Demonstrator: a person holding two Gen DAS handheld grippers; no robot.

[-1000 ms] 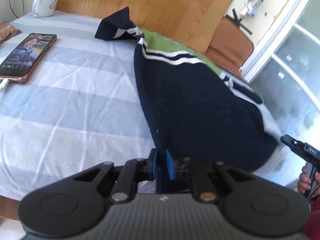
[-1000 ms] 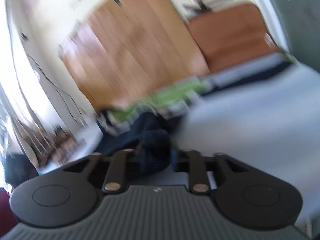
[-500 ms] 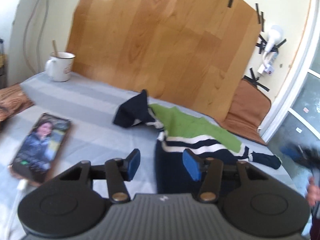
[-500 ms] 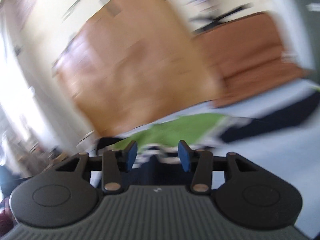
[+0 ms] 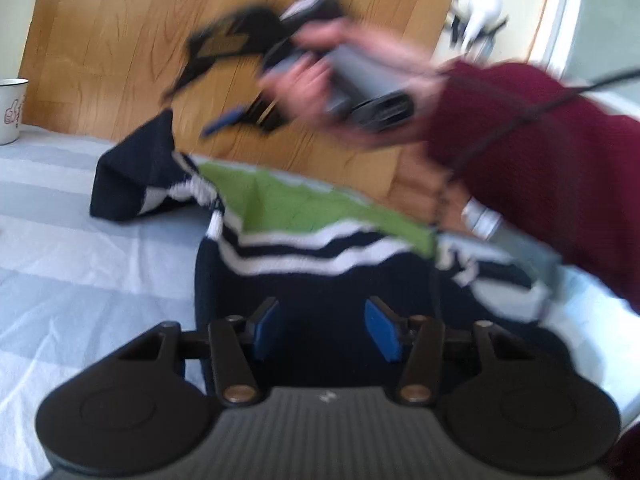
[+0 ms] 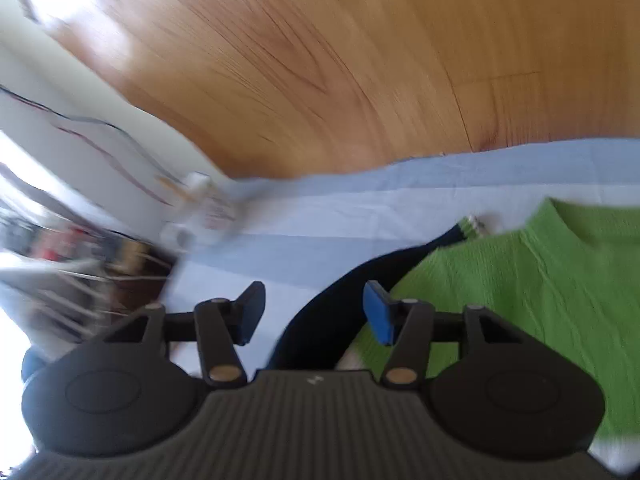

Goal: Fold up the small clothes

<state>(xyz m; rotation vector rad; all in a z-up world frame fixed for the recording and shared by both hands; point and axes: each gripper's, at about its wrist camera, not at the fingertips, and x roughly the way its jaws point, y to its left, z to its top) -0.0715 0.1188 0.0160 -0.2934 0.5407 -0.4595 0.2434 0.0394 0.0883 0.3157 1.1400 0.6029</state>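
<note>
Navy-and-green striped knit sweater (image 5: 304,248) lay released, bottom half folded up; both left gripper (image 5: 326,332) and right gripper (image 6: 314,314) had just opened, empty, right reaching toward its far-edge sleeve.

We are in a home, most likely a bedroom. A pale blue striped sheet (image 5: 80,264) covers a bed-like surface, backed by a wooden board (image 5: 120,40) against the wall. A white enamel mug (image 5: 10,110) sits at the far edge, and a knitted sweater (image 5: 312,240) lies on the sheet. The blurred white thing on the wall (image 5: 480,12) may be a hairdryer.
</note>
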